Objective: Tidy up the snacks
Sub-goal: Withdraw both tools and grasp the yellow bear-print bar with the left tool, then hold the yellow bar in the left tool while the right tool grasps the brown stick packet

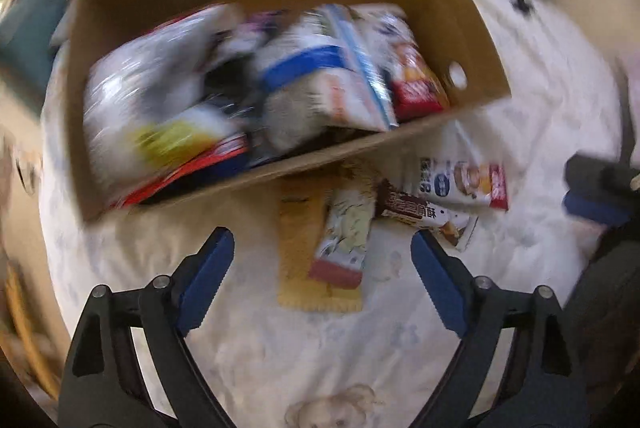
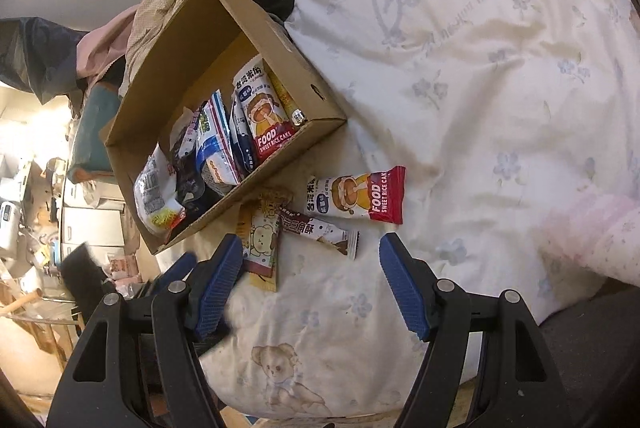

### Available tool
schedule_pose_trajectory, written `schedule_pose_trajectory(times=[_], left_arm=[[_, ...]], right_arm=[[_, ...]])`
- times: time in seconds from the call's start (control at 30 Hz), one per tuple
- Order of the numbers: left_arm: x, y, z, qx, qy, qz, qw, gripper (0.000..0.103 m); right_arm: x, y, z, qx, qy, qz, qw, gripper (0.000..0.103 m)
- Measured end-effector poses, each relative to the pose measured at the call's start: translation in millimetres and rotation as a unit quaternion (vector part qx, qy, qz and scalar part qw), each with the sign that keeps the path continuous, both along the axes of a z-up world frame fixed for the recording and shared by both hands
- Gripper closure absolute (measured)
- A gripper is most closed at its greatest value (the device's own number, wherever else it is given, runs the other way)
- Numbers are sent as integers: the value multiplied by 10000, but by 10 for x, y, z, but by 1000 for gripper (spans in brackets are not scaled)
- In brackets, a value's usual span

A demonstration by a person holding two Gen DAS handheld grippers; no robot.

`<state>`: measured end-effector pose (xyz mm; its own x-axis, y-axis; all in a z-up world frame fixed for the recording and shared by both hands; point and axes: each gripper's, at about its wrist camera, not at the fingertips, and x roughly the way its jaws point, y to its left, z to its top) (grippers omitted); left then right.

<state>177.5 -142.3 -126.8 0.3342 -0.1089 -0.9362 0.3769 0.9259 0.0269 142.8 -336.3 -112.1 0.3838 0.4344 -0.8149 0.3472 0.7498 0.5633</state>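
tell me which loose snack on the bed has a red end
The rice cake packet, lying farthest right of the loose snacks. Its right end is red; the brown wafer bar and bear packet beside it lack that.

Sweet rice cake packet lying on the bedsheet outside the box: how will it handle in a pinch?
The sweet rice cake packet looks puffed, sealed film, so probably light and slippery. Its flat crimped ends likely flex; pinching mid-body seems safer. It lies on soft bedsheet, so pressing down may sink it rather than pin it.
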Motion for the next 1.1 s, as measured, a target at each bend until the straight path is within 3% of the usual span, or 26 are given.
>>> schedule_pose_trajectory(times=[0.07, 0.17, 0.2, 0.23, 0.27, 0.3, 0.37, 0.47, 0.63, 0.83, 1.0, 1.1], left_arm=[[30, -165, -84, 294, -86, -259, 9992, 15], [70, -357, -293, 695, -37, -524, 9962, 24], [74, -397, -370, 828, 7, -583, 9949, 33], [69, -422, -419, 888, 22, -648, 9939, 59], [32, -438, -440, 1056, -140, -720, 9917, 75], [-18, -428, -406, 1226, -322, -708, 9894, 80], [-135, -324, -211, 647, -109, -624, 9959, 80], [-329, -64, 148, 93, 62, -297, 9995, 80], [-565, 468, 618, -478, 44, 302, 9984, 80], [-639, 783, 795, -657, -91, 746, 9950, 80], [-677, 988, 642, -581, 31, 1031, 9930, 80], [-665, 1087, 633, -574, -6, 1216, 9909, 80]], right_arm=[[7, 3, -7, 40, 5, 6, 10000, 29], [20, 9, -5, 89, -5, 19, 10000, 29], [20, 8, 0, 93, -14, 16, 10000, 29], [20, 6, 7, 91, -31, 16, 10000, 29], [16, 4, 7, 88, -37, 19, 10000, 29], [15, 4, 11, 97, -39, 18, 9999, 29], [8, -7, 14, 157, -41, 6, 9999, 29], [13, -9, 21, 242, -45, -5, 9997, 29], [45, 62, 56, 284, -127, 61, 9995, 29], [81, 195, 17, 64, -31, 309, 9995, 29], [174, 377, -149, 60, 325, 736, 9967, 31], [289, 589, -237, -434, 548, 1247, 9897, 31]])
